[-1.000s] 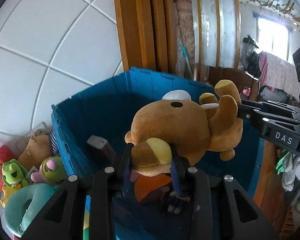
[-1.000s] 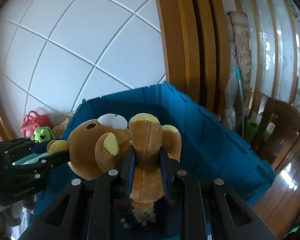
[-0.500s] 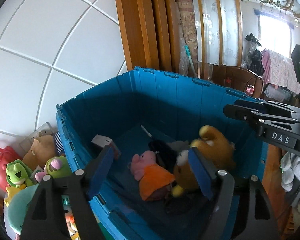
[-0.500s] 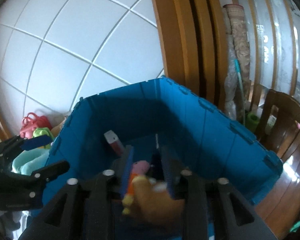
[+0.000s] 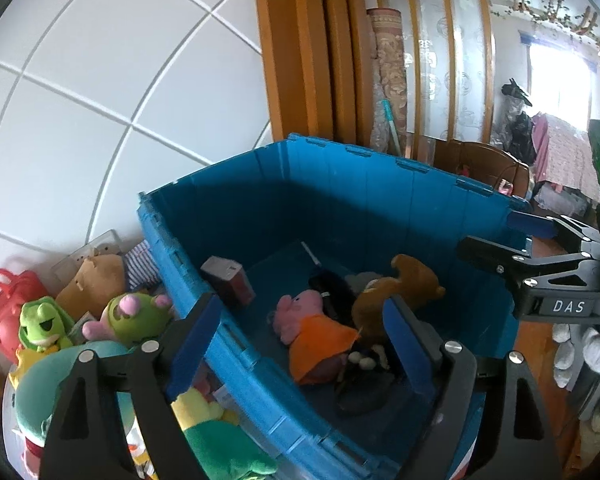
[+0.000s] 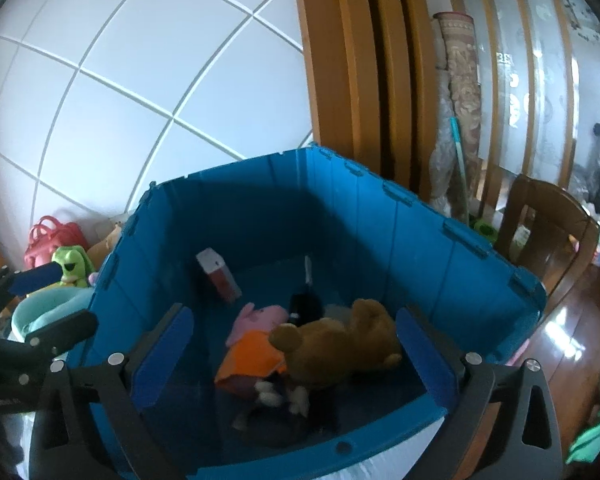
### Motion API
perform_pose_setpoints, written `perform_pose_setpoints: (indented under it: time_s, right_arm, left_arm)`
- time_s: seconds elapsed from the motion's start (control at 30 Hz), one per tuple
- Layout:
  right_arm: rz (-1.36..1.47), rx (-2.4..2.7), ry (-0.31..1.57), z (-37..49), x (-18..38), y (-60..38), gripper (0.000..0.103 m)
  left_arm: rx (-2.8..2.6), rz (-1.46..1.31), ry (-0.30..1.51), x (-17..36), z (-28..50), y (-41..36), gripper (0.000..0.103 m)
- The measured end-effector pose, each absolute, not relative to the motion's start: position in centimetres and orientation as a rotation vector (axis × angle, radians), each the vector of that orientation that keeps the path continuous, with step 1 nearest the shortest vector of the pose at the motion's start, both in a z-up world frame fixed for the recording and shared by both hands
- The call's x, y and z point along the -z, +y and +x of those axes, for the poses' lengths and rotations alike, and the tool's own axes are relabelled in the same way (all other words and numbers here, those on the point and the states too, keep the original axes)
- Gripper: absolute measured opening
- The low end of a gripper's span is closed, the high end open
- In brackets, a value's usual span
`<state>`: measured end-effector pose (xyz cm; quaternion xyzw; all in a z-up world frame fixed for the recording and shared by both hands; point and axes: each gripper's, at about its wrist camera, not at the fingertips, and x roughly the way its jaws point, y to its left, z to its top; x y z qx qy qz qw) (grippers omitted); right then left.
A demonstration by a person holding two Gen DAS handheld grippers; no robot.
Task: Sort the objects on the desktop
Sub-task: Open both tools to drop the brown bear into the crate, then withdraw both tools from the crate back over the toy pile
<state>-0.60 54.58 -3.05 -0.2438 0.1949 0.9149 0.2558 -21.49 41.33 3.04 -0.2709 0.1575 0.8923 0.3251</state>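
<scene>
White tiled wall [image 6: 140, 80] behind blue crate [image 6: 420, 232]. Brown bear plush [image 6: 340, 344] lies inside crate beside pink pig plush [image 6: 256, 320]. Left gripper [image 5: 300, 344] and right gripper [image 6: 292, 352] jaws just opened, spread wide, nothing between them.

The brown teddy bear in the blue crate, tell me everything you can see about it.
The brown teddy bear is a soft plush with rounded ears and stubby limbs. It lies flopped on its side on the floor of the blue crate, leaning against the pink pig plush in an orange dress and on top of a dark toy. Its face is not visible. No fingers touch it.
</scene>
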Motion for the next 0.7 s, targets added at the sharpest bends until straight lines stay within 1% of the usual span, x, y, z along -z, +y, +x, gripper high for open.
perform_pose_setpoints:
  time_s: [0.43, 0.7]
  right_arm:
    - [-0.654, -2.570, 0.517, -1.4, 2.6, 49.9, 0.103]
    - [-0.582, -2.734, 0.460, -4.8, -0.5, 43.8, 0.103]
  left_arm:
    - [-2.452, -0.780, 0.334, -1.7, -21.3, 34.5, 0.084]
    - [-2.587, -0.856, 0.295, -0.9, -22.7, 26.1, 0.084]
